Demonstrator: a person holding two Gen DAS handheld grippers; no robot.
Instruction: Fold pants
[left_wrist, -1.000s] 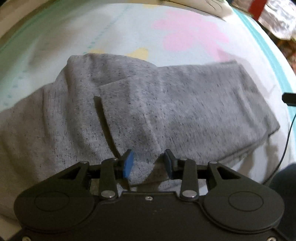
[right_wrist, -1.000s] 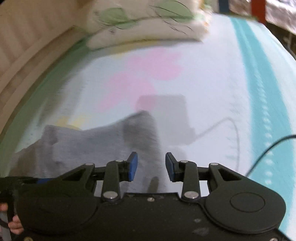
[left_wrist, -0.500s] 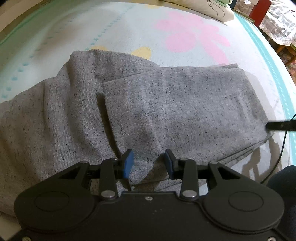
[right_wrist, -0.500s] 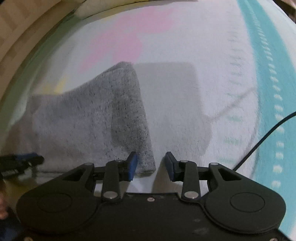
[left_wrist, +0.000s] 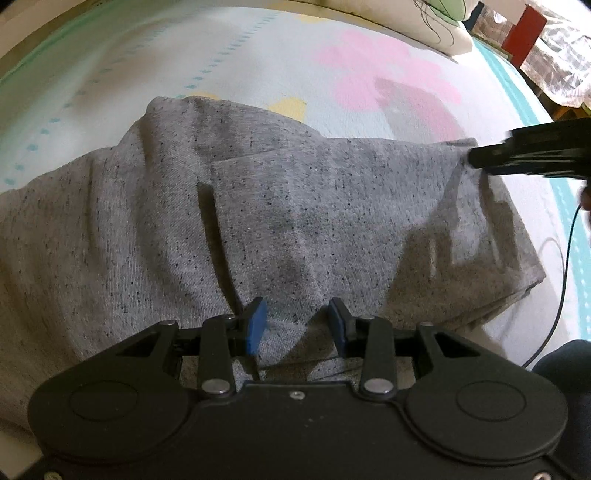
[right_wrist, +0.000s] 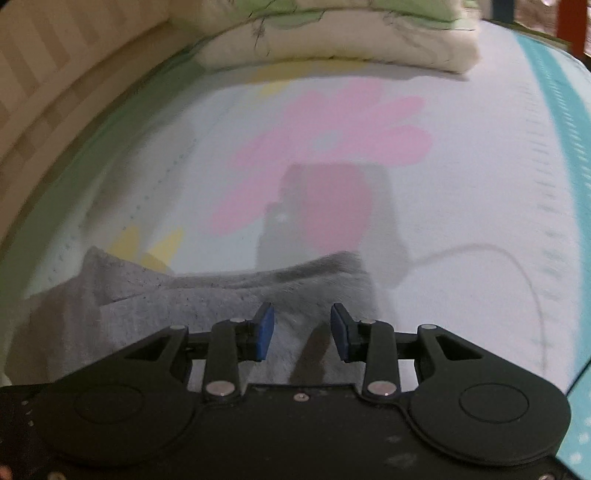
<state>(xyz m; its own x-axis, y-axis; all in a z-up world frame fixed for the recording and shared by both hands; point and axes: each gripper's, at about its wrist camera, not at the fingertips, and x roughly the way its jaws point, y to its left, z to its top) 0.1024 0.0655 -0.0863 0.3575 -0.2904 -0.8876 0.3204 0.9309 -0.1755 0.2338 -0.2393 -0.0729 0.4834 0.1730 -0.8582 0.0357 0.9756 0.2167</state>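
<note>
Grey speckled pants (left_wrist: 295, 221) lie partly folded on the bed, one layer folded over the other. My left gripper (left_wrist: 295, 326) is open, its jaws on either side of the pants' near edge. My right gripper (right_wrist: 301, 330) is open over the pants' right end (right_wrist: 221, 295). It also shows in the left wrist view (left_wrist: 524, 157) at the far right, above the pants' far right corner.
The bed sheet (right_wrist: 443, 184) is pale with a pink flower print (right_wrist: 332, 147) and a teal stripe (right_wrist: 565, 92). A folded quilt (right_wrist: 332, 33) lies at the far end. A thin black cable (left_wrist: 561, 280) runs along the right side. A wall (right_wrist: 55, 74) bounds the left.
My right gripper has moved from the pants' near right edge to over their far right corner. My left gripper has held its place at the near edge.
</note>
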